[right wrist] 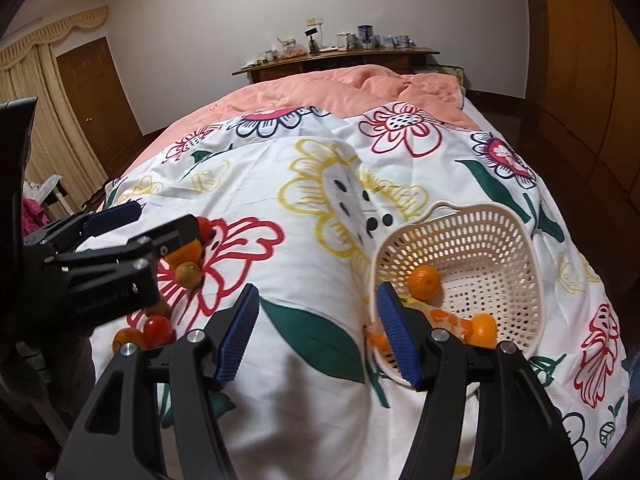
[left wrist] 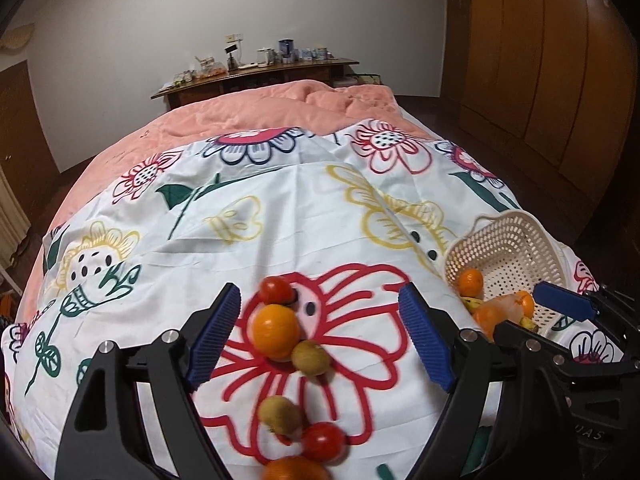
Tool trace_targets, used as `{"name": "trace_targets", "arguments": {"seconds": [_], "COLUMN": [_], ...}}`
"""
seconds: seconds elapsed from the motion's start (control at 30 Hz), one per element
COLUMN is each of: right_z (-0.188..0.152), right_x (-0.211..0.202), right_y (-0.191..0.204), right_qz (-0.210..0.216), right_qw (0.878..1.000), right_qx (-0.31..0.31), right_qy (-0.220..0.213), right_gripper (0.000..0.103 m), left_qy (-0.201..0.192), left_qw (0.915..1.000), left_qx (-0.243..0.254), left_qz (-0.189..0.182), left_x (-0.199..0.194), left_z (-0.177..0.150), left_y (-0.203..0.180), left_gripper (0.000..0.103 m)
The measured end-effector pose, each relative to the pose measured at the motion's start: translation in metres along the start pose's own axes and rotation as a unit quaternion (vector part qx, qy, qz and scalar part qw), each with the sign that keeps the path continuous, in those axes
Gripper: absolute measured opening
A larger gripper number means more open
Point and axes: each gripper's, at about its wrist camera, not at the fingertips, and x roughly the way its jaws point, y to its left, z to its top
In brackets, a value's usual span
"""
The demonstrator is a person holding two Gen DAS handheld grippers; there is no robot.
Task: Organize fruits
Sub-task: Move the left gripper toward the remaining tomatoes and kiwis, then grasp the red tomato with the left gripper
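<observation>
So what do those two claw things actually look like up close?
Each tool, left and right, is matte black plastic with triangular cut-outs and silver round bolts. The fingers carry ribbed blue pads. Small pale lettering marks the body; no cables or sleeves show.

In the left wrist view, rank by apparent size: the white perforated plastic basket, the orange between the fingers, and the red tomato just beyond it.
1. White perforated plastic basket, clearly largest.
2. Round orange.
3. Small red tomato, though it lies farther from the camera, so its true size is uncertain.
</observation>
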Motion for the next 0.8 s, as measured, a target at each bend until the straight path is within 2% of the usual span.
{"name": "trace_targets", "arguments": {"seconds": [0.23,0.47,0.8], "right_z": [-0.001,-0.001,-0.003], "right_x": [0.009,0.017,0.024], "right_y": [0.011,0.025,0.034], "right_qz": [0.017,0.024,0.03], "right_qw": [1.0,0.999,0.999], "right_qx": [-0.003,-0.017,-0.025], "right_qy": [0.016,0.024,0.035], "right_gripper": [0.062,0.062,0.062], "left_qy": [0.004,0.013,0.054], "left_qw": [0.998,0.9935,0.9909], "left_qx": [-0.061,-0.112,-0.119], "left_qz": [0.016,0.007,-0.034], "left_x": [-0.002,0.002,0.031], "left_z": [-0.002,-0.005,-0.002], "left_y": [0.056,0.1,0.094], "left_gripper": [0.083,0.082,0.066]}}
